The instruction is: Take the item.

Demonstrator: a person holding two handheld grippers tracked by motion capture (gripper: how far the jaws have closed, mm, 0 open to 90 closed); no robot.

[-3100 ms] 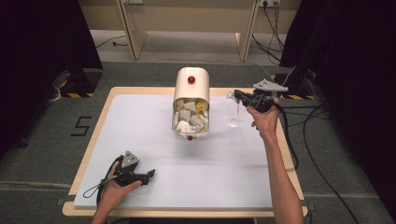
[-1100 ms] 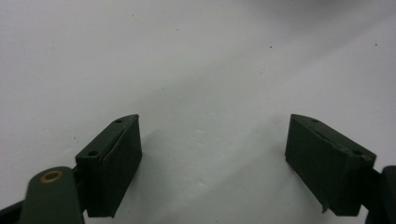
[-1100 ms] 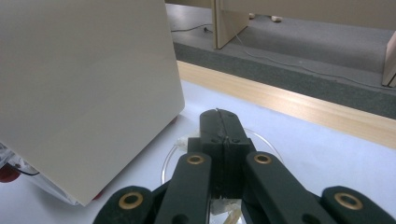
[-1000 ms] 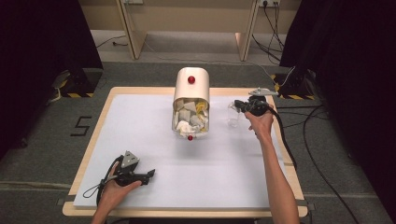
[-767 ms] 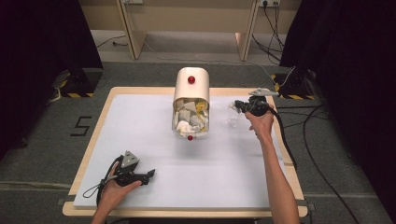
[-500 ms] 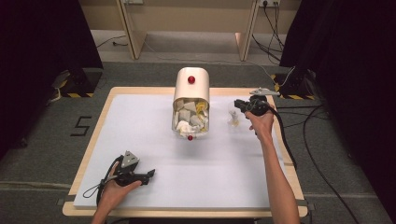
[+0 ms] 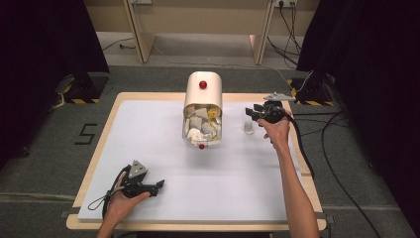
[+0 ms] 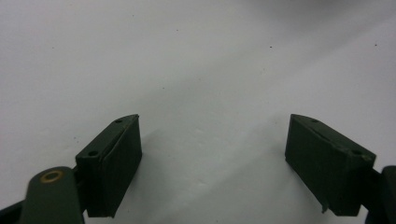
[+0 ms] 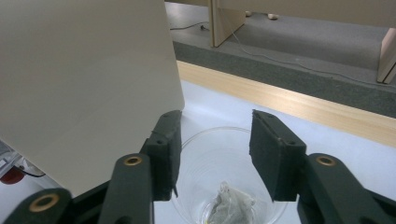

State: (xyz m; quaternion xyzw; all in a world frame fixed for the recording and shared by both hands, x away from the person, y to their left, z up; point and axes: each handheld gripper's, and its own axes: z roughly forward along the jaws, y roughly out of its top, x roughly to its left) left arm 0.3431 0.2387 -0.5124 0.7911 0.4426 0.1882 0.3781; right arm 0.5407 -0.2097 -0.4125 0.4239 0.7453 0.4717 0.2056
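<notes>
1. The right gripper [image 7: 252, 115] is hovering directly over a clear plastic cup [image 9: 231, 179] that is standing upright on the white table mat [image 7: 148, 144], just beside the cream round-topped bin with a red knob [image 7: 203, 106]. Its jaws have just been opening and are standing apart above the rim, with nothing pressed between them.
2. A crumpled used tea bag [image 9: 229, 205] is lying at the bottom of the cup, so the drop looks done.
3. Judging from this, the good move is lifting straight up first, keeping the pads clear of the thin rim so the light cup is not tipping.
4. The bin wall is sitting close on one side, so drift that way is worth avoiding.
5. The left gripper [image 7: 148, 187] is resting on the mat near the front edge, unclenched and empty.
</notes>
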